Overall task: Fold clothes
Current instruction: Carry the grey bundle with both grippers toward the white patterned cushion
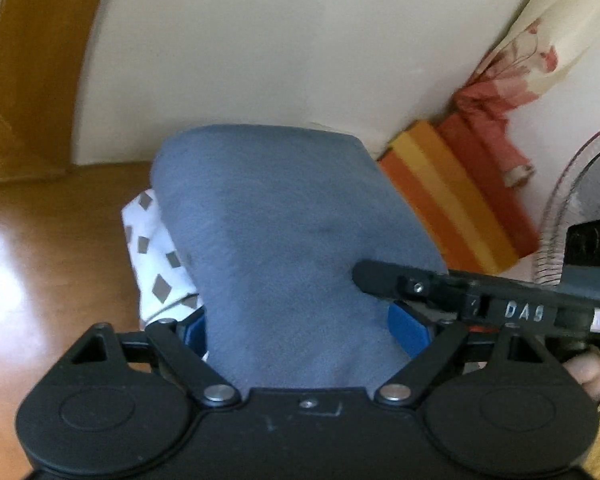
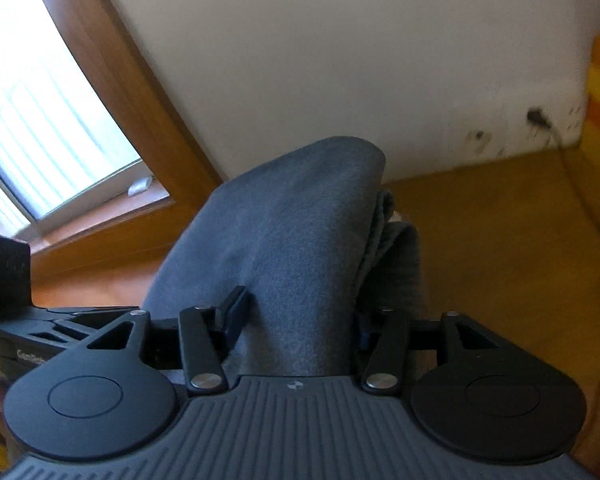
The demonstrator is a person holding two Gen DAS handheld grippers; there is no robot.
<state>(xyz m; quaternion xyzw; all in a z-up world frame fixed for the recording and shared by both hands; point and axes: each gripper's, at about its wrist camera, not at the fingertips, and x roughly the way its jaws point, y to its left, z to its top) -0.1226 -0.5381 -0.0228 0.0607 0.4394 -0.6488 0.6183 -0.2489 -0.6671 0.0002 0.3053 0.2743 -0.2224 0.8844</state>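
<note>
Soft blue-grey fleece bundle [image 1: 292, 240] clamped in left gripper [image 1: 296, 330], right gripper [image 2: 296, 316] grasping same fleece

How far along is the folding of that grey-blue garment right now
Done: the grey-blue garment already looks folded into a thick bundle. In hand: the left gripper and right gripper both straddle it, apparently carrying it. Left: setting it down; the white diamond-print cloth beside it looks unfolded.
</note>
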